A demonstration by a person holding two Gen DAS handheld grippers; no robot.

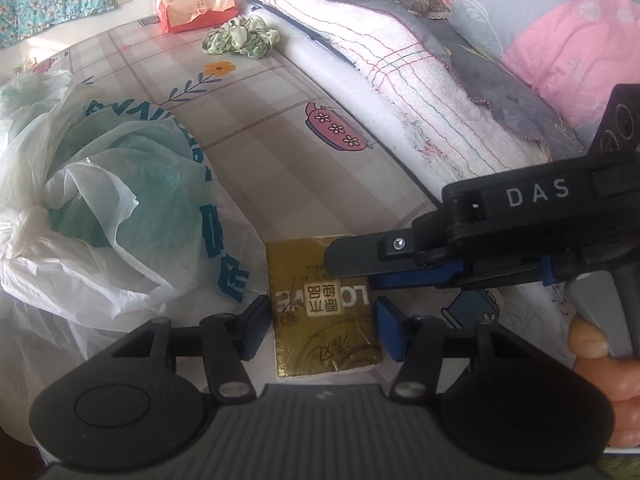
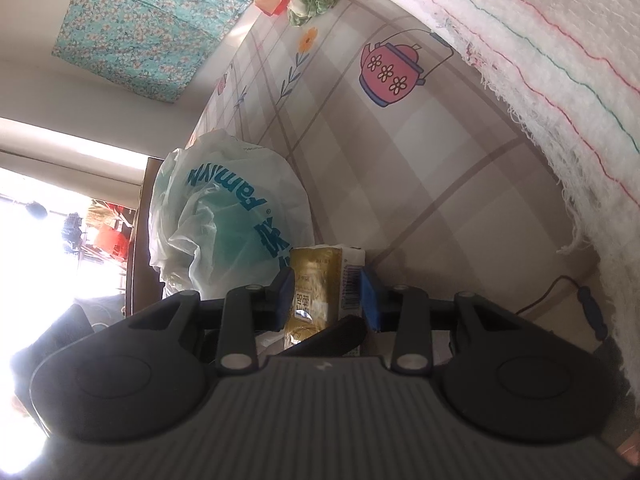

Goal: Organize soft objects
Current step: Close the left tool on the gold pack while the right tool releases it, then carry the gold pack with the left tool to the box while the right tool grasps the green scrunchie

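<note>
Lying flat on the checked bedsheet (image 1: 260, 152), the gold foil tissue pack (image 1: 324, 320) serves as landmark. The left gripper (image 1: 320, 328) straddles it, pads just beside its long edges, contact not certain. The right gripper (image 2: 326, 296) clamps its end. A crumpled white plastic bag (image 1: 120, 208) crowds its left edge; a folded white towel (image 1: 420, 92) borders the right. Beyond it the sheet is open up to a green scrunchie (image 1: 240, 38) and orange packet (image 1: 192, 8).

White letters "DAS" on the black body of the right gripper (image 1: 348, 266). Gold foil tissue pack (image 1: 324, 312): inverted "LO…E" and a cream label of Chinese characters; barcode on its white side. White plastic bag (image 2: 224, 216): inverted blue "FamilyM…".
</note>
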